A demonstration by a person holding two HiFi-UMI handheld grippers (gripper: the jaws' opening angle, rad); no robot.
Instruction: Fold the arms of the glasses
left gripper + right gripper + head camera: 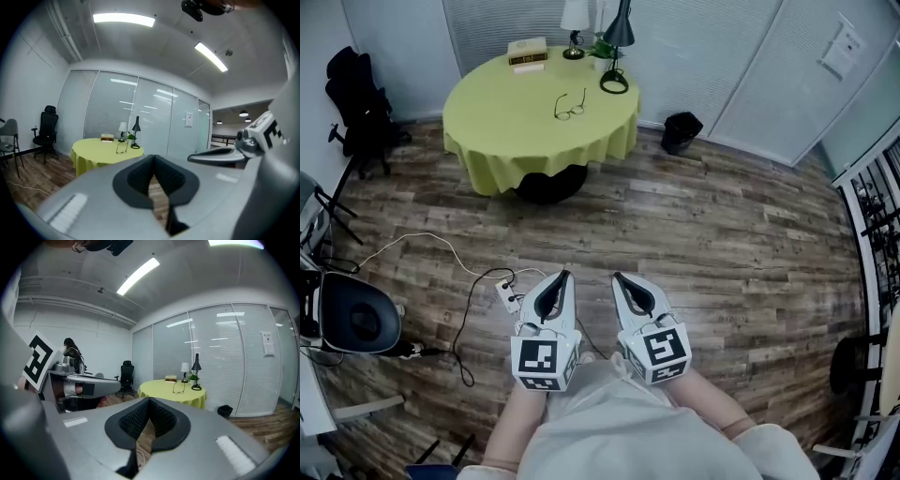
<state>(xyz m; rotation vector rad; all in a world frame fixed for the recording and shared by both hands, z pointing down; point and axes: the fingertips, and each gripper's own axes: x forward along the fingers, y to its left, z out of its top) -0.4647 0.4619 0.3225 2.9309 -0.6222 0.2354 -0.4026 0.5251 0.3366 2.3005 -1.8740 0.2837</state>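
The glasses [570,106] lie with arms spread on a round table [502,117] under a yellow-green cloth, far across the room. Both grippers are held close to the person's body, well short of the table. My left gripper [566,275] is shut with nothing in it, and my right gripper [616,277] beside it is also shut and empty. Seen from the left gripper, the glasses [122,149] are a small shape on the distant table [91,149], above the closed tips [153,157]. The right gripper view shows the glasses [178,389] beyond its closed tips [149,401].
On the table stand stacked books [528,52], a white lamp [575,19], a black desk lamp [617,42] and a small plant [602,47]. A black bin [681,132] sits right of the table, a black chair [356,103] left. A power strip [508,296] with cables lies on the wooden floor.
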